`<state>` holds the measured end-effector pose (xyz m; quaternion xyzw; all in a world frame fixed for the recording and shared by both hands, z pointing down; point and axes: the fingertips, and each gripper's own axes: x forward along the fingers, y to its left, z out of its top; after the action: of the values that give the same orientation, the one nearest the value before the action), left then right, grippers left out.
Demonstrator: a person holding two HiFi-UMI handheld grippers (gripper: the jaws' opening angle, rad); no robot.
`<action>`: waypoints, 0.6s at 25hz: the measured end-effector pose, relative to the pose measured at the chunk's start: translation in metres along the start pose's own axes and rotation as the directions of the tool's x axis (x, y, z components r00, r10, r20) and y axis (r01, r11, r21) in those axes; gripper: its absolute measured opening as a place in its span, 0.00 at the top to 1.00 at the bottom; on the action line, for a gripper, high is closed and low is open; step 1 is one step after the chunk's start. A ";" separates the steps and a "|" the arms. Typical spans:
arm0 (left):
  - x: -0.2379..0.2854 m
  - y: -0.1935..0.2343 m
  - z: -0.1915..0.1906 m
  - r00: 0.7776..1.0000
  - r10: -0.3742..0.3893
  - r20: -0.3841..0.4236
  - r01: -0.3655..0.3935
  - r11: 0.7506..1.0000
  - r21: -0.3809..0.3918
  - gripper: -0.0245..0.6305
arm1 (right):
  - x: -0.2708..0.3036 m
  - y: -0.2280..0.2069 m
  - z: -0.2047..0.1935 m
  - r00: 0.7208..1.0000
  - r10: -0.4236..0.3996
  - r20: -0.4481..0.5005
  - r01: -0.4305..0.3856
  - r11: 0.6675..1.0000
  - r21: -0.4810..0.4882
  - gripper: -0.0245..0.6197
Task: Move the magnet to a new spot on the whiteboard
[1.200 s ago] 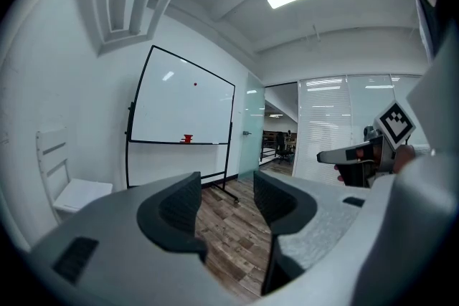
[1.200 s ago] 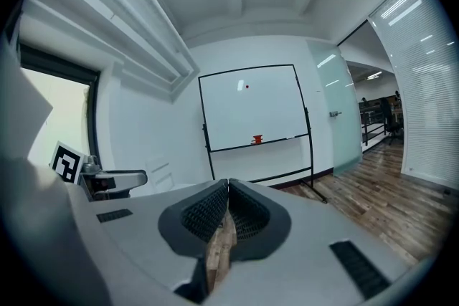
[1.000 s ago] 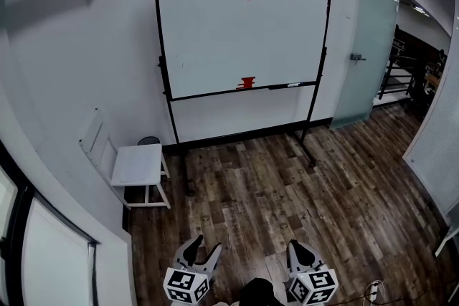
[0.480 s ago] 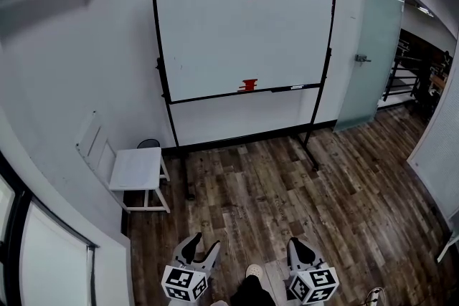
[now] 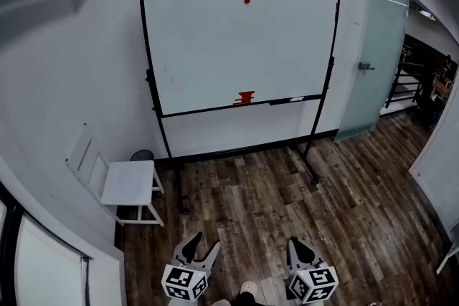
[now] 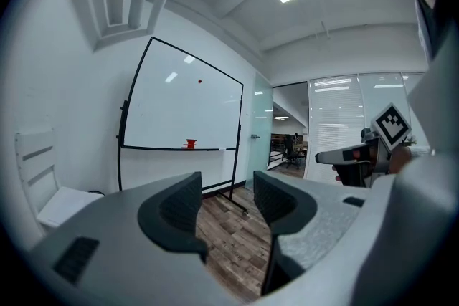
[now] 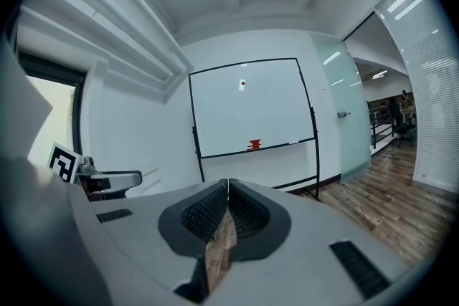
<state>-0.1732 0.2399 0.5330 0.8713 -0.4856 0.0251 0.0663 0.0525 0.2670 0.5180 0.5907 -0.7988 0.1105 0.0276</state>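
Note:
A small red magnet (image 5: 247, 1) sticks high on the whiteboard (image 5: 215, 46), a little right of its middle; it shows too as a magnet (image 6: 199, 81) in the left gripper view and as a magnet (image 7: 242, 84) in the right gripper view. Both grippers are far from the board, low at the near edge of the head view. My left gripper (image 5: 201, 247) is open with nothing between its jaws. My right gripper (image 5: 299, 249) is shut and empty, its pads touching (image 7: 226, 201).
A red eraser (image 5: 245, 97) and a marker (image 5: 294, 99) lie on the board's tray. A white chair (image 5: 122, 179) stands against the left wall beside a dark bin (image 5: 142, 155). A frosted glass door (image 5: 376, 46) is at the right. Wood floor (image 5: 287, 190) lies between me and the board.
The view has moved closer to the whiteboard, which looks larger and sits more to the left. Both grippers hold the same places in the frame.

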 end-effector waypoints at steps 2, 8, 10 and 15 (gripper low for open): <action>0.019 0.003 0.003 1.000 0.003 0.001 -0.003 1.000 0.001 0.62 | 0.014 -0.011 0.005 1.000 0.008 -0.002 -0.008 1.000 -0.003 0.92; 0.068 0.014 0.009 1.000 0.011 0.003 -0.011 1.000 -0.002 0.62 | 0.053 -0.044 0.013 1.000 0.010 -0.012 -0.011 1.000 -0.010 0.92; 0.081 0.017 0.011 1.000 0.015 0.004 -0.015 1.000 -0.005 0.62 | 0.065 -0.056 0.015 1.000 0.004 -0.012 -0.004 1.000 -0.022 0.92; 0.112 0.026 0.015 1.000 0.024 0.010 -0.023 1.000 -0.016 0.62 | 0.092 -0.074 0.022 1.000 0.009 -0.013 -0.009 1.000 -0.023 0.92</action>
<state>-0.1367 0.1298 0.5330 0.8651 -0.4963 0.0178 0.0705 0.0972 0.1557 0.5237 0.5860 -0.8025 0.1054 0.0392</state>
